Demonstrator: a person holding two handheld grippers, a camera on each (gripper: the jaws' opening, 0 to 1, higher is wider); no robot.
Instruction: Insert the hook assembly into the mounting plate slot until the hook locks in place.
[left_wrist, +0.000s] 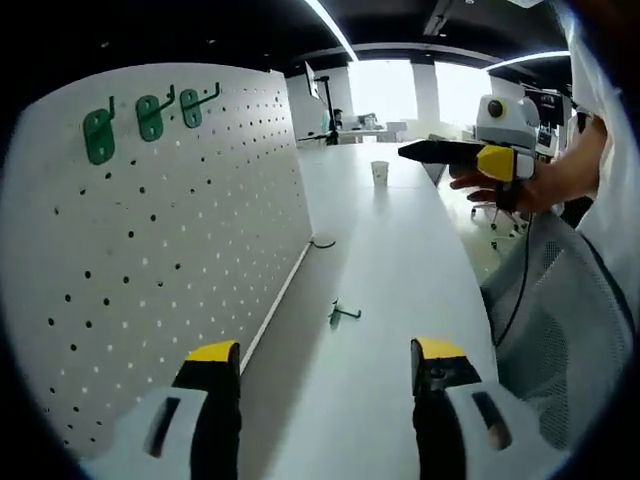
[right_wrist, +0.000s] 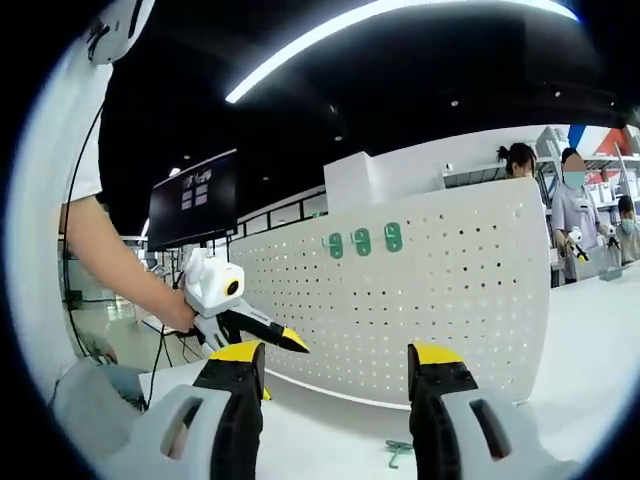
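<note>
— Three green hooks (left_wrist: 148, 118) hang on the pegboard (left_wrist: 180, 250)?
— Yes. One loose hook (left_wrist: 342, 314) lies on the bench (left_wrist: 400, 260), beyond the left claw (left_wrist: 326, 358). Left claw and right claw (right_wrist: 336, 362) gape, empty.

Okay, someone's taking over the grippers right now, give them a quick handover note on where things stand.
Left gripper: open, holding nothing, low over the white table beside the pegboard.
Right gripper: open, holding nothing, raised and facing the pegboard front.
Loose green hook: lying on the table near the foot of the pegboard, ahead of the left gripper and untouched.
Three green hooks already hang in a row near the top of the pegboard.
Done: nothing yet on the loose hook.
Left: pick it up, bring it to the pegboard, push it in until it locks.
</note>
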